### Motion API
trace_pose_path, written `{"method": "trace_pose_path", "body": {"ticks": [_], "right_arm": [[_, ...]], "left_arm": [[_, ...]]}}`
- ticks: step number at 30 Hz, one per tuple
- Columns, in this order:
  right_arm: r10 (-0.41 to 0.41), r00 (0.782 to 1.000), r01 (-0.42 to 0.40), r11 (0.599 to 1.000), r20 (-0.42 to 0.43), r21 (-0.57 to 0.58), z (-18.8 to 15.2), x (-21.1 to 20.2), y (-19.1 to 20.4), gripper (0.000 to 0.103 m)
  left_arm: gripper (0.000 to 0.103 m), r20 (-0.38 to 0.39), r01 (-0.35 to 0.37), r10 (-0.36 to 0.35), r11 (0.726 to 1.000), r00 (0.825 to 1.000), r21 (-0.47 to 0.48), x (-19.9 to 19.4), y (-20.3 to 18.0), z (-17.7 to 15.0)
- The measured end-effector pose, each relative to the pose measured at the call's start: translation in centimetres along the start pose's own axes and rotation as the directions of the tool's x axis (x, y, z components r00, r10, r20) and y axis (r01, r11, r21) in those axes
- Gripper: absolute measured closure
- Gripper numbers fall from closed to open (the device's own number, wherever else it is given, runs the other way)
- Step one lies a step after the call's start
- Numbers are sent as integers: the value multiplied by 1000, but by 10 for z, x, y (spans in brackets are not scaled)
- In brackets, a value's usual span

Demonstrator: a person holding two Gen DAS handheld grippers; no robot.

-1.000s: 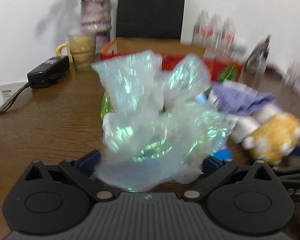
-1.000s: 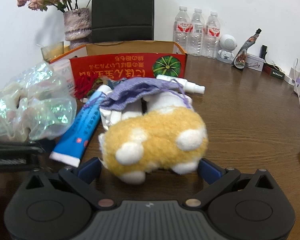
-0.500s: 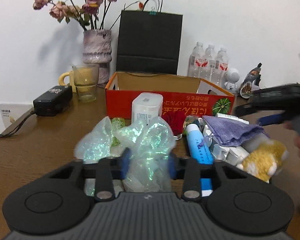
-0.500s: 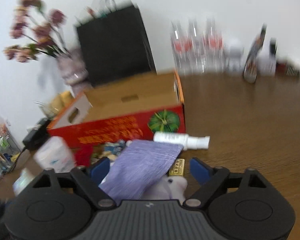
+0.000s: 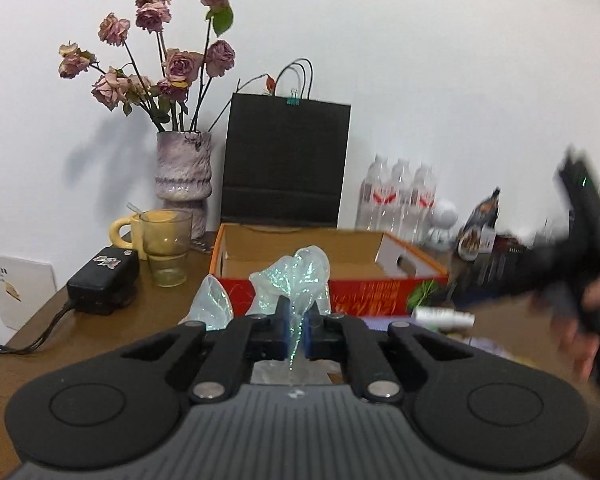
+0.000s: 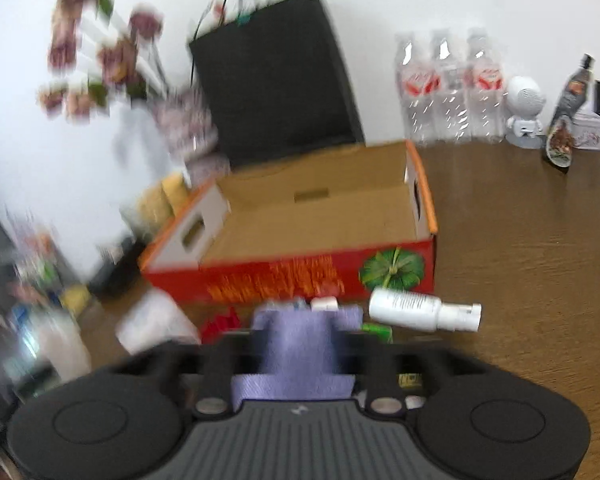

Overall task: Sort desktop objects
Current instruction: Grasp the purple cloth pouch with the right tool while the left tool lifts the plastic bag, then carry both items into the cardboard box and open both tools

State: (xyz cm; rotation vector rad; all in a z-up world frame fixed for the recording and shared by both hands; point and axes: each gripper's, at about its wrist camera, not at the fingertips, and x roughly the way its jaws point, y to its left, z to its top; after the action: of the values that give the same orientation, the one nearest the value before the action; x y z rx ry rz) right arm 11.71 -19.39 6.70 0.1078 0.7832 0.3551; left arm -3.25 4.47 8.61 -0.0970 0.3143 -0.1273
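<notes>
While the left tool (image 5: 296, 322) has its blue pads pinched tight on a thin fold of the iridescent cellophane bag (image 5: 296, 276), the rest of that crinkled bag billows up and forward beyond the fingertips, in front of the red front wall of the open cardboard box (image 5: 380, 284); a second lobe of the film hangs to the left of the fingers. Behind the box stand a black paper bag (image 5: 286, 160), a mottled vase of dried roses (image 5: 184, 176), a yellow mug and a drinking glass (image 5: 166, 246), and a black power adapter (image 5: 104, 280) lies on the wooden tabletop (image 5: 80, 336). The right tool (image 6: 300, 344), seen blurred at the right edge of the left view with a hand on its grip, has its jaws standing part-way apart and closed on a purple cloth pouch (image 6: 300, 344); the pouch fills the gap from one finger to the other and drapes back toward the camera. From the right wrist view the pouch sits just short of the box's front wall (image 6: 292, 276), with a white spray bottle (image 6: 420, 310) lying on its side to the right of the fingertips and three water bottles (image 6: 450, 88) against the far wall. The box interior shows only bare cardboard.
</notes>
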Motion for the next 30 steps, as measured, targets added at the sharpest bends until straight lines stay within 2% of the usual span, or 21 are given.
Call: {"method": "trace_pose_path", "body": {"ticks": [2, 4, 6, 7, 8, 10, 12, 14, 15, 18, 21, 25, 28, 29, 30], "right_arm": [[-70, 995, 62, 993, -77, -95, -7, 18, 14, 35], [-80, 991, 65, 989, -109, -136, -15, 32, 23, 35], [-27, 995, 15, 992, -97, -127, -17, 31, 25, 60], [-34, 996, 22, 992, -86, -127, -16, 27, 26, 74], [-47, 996, 36, 989, -72, -140, -14, 22, 29, 100], [-39, 998, 31, 988, -49, -153, -10, 8, 31, 99], [-27, 1000, 26, 987, -3, -158, -2, -7, 33, 99], [0, 997, 11, 989, 74, -147, 14, -26, 32, 99], [14, 993, 2, 990, 114, -141, 22, -35, 31, 99], [15, 981, 11, 991, 191, -134, 56, -45, 31, 98], [-10, 981, 36, 991, 192, -129, 93, -16, 29, 98], [-100, 989, 112, 988, 107, -110, 124, 48, 23, 98], [-108, 993, 113, 988, 53, -102, 134, 83, 14, 98], [-113, 993, 117, 988, 41, -99, 135, 91, 11, 94], [-120, 992, 122, 988, 30, -97, 135, 99, 9, 83]], "left_arm": [[96, -15, -3, 2, 1000, 1000, -28, 5, 1, 3], [96, -29, -24, 23, 999, 999, -30, 9, 0, 2], [96, -38, -34, 33, 999, 999, -26, 11, -1, 0], [96, -42, -37, 36, 999, 998, -24, 11, -1, 0], [96, -38, -31, 30, 999, 999, -25, 10, -1, 2], [96, -22, -8, 7, 999, 1000, -31, 7, 1, 9], [96, -12, 66, -67, 996, 998, -60, 9, 7, 26], [96, 9, 140, -140, 988, 990, -66, 18, 11, 54], [96, 15, 144, -143, 989, 990, -46, 27, 11, 68], [95, -5, 90, -90, 996, 996, 21, 75, 6, 111], [95, -90, 41, -39, 999, 995, 19, 144, 5, 139], [95, -221, -74, 78, 997, 972, 28, 230, 0, 136], [94, -269, -114, 120, 993, 956, 35, 269, -1, 121], [91, -281, -120, 126, 992, 951, 37, 279, -1, 116], [71, -293, -132, 137, 991, 946, 37, 287, 0, 112]]}}
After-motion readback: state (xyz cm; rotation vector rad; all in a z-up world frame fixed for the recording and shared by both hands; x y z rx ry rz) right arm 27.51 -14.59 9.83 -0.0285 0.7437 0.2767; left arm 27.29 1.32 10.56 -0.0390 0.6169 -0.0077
